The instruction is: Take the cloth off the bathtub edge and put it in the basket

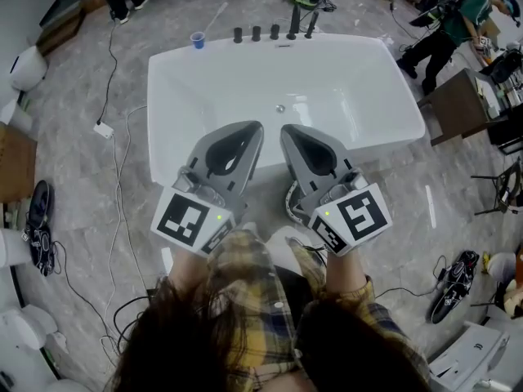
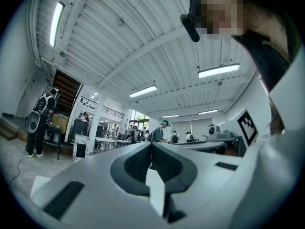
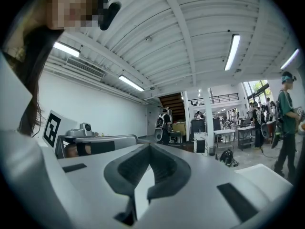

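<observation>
The white bathtub lies below me on the grey marble floor, its rim bare on every side that I see. No cloth or basket shows in any view. My left gripper and right gripper are held side by side over the tub's near edge, close to my chest. Both are shut with nothing between the jaws. The left gripper view looks up across its closed jaws at the hall ceiling. In the right gripper view the closed jaws point the same way, toward the hall.
Black tap fittings and a blue cup stand on the tub's far rim. Cables trail over the floor at the left. A person and a brown table are at the right. Black shoes lie at the left.
</observation>
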Demonstrator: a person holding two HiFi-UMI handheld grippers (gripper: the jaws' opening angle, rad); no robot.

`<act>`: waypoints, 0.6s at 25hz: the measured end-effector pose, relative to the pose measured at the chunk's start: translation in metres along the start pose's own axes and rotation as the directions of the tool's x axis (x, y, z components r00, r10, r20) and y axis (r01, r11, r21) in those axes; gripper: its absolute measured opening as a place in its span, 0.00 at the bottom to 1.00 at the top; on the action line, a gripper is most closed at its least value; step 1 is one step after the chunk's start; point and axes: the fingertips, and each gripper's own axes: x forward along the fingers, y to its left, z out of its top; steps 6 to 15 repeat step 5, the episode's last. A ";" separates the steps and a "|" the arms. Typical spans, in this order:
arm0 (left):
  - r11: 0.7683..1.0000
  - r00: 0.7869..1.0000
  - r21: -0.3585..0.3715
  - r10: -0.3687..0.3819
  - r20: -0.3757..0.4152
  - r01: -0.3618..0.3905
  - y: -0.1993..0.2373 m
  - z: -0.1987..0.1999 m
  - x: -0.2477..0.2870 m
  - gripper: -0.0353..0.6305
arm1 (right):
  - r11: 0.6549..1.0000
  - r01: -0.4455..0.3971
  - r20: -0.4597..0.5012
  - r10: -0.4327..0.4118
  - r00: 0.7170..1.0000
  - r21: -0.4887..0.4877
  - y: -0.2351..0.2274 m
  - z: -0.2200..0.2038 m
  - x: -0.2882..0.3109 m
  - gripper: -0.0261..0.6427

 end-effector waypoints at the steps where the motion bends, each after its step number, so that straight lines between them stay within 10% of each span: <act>1: 1.000 1.000 0.000 0.000 0.000 0.000 0.001 0.000 0.000 0.08 | 1.000 -0.001 0.001 0.001 1.000 -0.001 0.000 0.001 0.000 0.06; 15: 1.000 1.000 -0.004 0.002 0.003 -0.002 0.005 0.000 -0.002 0.08 | 1.000 -0.006 0.001 0.006 1.000 -0.008 0.003 0.003 0.004 0.06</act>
